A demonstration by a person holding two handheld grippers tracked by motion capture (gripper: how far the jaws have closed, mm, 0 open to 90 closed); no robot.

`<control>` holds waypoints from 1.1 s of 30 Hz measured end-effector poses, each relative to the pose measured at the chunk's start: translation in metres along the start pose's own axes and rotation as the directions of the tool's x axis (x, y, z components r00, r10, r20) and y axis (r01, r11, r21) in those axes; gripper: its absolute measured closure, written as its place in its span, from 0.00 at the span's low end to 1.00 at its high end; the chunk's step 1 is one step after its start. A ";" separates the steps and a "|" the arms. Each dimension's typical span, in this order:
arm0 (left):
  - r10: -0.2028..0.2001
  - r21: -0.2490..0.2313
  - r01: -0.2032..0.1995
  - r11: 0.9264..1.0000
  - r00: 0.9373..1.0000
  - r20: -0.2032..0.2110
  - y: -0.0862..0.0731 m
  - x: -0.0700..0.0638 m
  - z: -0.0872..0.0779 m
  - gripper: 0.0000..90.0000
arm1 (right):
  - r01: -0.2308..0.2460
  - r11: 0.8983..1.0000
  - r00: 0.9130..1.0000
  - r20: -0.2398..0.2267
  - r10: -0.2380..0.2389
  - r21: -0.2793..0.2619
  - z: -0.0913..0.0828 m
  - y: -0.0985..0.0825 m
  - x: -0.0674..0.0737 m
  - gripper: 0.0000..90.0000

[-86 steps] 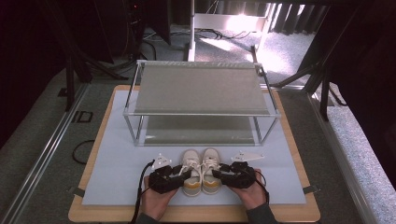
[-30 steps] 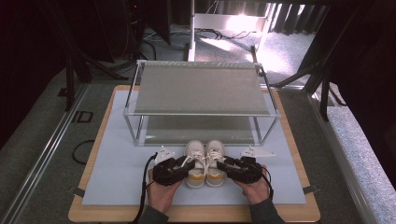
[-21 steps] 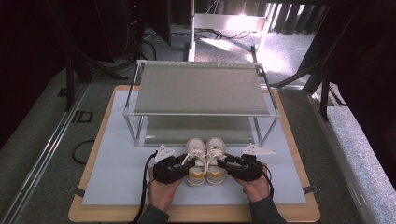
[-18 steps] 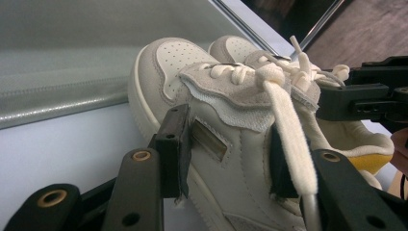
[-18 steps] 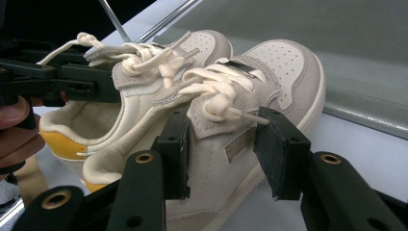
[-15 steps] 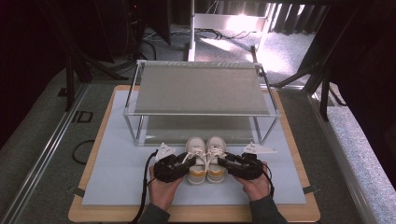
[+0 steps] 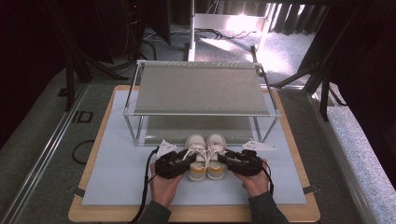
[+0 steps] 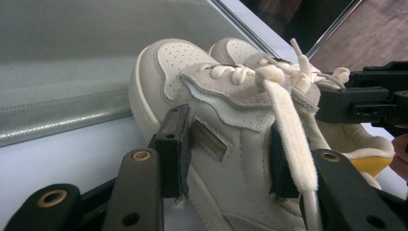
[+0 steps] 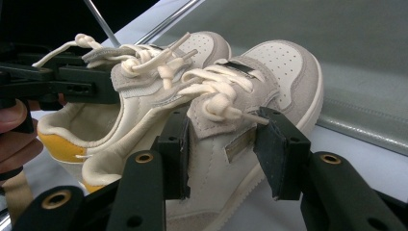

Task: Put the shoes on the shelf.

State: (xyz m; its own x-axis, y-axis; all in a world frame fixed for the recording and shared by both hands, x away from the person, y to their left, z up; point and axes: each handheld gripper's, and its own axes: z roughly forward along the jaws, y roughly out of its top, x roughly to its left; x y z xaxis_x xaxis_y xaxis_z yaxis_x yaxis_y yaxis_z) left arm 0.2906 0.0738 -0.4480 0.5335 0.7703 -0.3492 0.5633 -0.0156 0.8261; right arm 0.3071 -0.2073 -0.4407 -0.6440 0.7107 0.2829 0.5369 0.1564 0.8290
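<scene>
Pale blue matting (image 7: 116, 177) covers the wooden table (image 7: 196, 215), with a two-tier metal rack (image 7: 201, 88) standing at its far half. Just in front of the rack's lower shelf, a pair of small cream sneakers sits side by side, touching. Each has a perforated toe cap, grey suede trim, cream laces and a yellow heel patch. Long axes run front to back: toes point toward the rack, heels toward the person. The left gripper (image 8: 226, 156) is clamped across the midfoot of the left sneaker (image 7: 195, 150), pads pressing both sides. The right gripper (image 9: 226, 154) is clamped likewise on the right sneaker (image 7: 216, 149).
</scene>
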 end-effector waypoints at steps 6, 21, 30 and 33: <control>0.000 -0.011 0.000 1.000 1.000 -0.003 0.005 0.001 0.003 0.64 | -0.004 1.000 1.000 0.002 0.004 -0.009 0.001 0.003 -0.003 0.64; -0.005 -0.036 0.004 0.999 1.000 -0.015 0.012 0.006 0.008 0.63 | -0.007 0.999 1.000 -0.001 0.007 -0.033 0.008 0.011 -0.010 0.64; -0.002 -0.042 0.001 0.999 1.000 -0.017 0.015 0.009 0.013 0.63 | -0.003 0.999 1.000 0.006 0.003 -0.037 0.011 0.015 -0.015 0.64; -0.005 -0.050 0.004 0.999 1.000 -0.016 0.016 0.011 0.014 0.63 | -0.002 0.999 1.000 0.007 0.002 -0.041 0.012 0.017 -0.016 0.64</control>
State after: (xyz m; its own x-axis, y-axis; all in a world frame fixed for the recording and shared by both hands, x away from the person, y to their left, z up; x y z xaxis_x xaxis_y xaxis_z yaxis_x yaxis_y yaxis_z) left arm 0.3143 0.0725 -0.4448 0.5208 0.7804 -0.3459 0.5332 0.0190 0.8458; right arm 0.3329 -0.2081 -0.4372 -0.6390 0.7157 0.2818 0.5158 0.1269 0.8473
